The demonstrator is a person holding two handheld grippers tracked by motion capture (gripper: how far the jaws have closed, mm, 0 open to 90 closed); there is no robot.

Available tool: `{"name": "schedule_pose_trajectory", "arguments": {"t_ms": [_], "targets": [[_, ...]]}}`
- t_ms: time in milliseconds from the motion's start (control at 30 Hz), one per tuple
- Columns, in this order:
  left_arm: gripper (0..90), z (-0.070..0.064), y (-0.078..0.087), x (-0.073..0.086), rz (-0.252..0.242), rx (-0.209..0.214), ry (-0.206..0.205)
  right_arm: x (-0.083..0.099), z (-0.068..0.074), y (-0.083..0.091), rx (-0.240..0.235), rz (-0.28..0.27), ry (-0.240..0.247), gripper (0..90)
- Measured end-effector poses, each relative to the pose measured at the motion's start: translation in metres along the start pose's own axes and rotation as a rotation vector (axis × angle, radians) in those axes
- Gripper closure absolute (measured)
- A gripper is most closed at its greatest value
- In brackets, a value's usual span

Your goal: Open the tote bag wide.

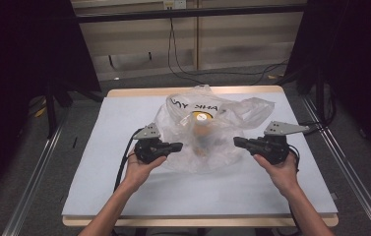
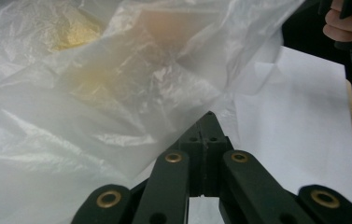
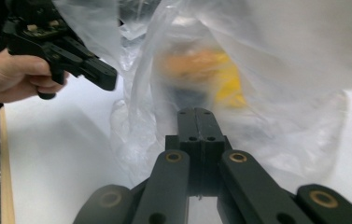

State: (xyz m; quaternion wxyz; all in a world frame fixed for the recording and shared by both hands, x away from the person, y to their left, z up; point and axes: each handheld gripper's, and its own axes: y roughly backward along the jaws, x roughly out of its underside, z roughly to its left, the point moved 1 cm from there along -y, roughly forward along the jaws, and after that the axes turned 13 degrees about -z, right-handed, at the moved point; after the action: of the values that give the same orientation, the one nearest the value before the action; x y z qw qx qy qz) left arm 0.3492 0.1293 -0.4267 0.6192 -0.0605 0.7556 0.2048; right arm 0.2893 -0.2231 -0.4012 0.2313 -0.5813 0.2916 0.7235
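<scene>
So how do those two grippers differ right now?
The left gripper comes at the clear plastic bag from its left side, the right gripper from its right. The left one's tip touches the film; the right one's stops just short. Both have their fingers shut together.

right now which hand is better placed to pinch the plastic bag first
Left, probably. The left tongs sit shut with their tip against the plastic bag film; the right tongs, also shut, seem just short of it.
</scene>
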Motion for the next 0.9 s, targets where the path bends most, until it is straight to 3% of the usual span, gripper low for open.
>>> {"name": "schedule_pose_trajectory", "arguments": {"t_ms": [133, 267, 467, 633, 700, 767, 900], "targets": [[90.0, -0.003, 0.013, -0.004, -0.018, -0.003, -0.006, -0.007, 0.003, 0.021, 0.014, -0.029, 0.008, 90.0], [90.0, -0.013, 0.025, -0.021, -0.077, 0.014, -0.035, -0.02, 0.012, 0.025, -0.007, -0.06, 0.021, 90.0], [90.0, -0.017, 0.038, -0.055, -0.153, 0.012, -0.074, -0.061, 0.039, 0.014, -0.065, -0.095, 0.08, 90.0], [90.0, -0.012, 0.037, -0.085, -0.211, -0.001, -0.104, -0.094, 0.04, -0.007, -0.042, -0.101, 0.123, 90.0], [90.0, -0.005, 0.03, -0.094, -0.212, -0.019, -0.097, -0.101, 0.034, -0.017, -0.007, -0.09, 0.138, 90.0], [90.0, 0.008, 0.019, -0.098, -0.181, -0.052, -0.093, -0.104, 0.025, -0.027, 0.028, -0.075, 0.13, 90.0], [90.0, 0.036, -0.012, -0.083, -0.092, -0.076, -0.038, -0.093, 0.004, -0.052, 0.075, -0.028, 0.099, 90.0]]}}
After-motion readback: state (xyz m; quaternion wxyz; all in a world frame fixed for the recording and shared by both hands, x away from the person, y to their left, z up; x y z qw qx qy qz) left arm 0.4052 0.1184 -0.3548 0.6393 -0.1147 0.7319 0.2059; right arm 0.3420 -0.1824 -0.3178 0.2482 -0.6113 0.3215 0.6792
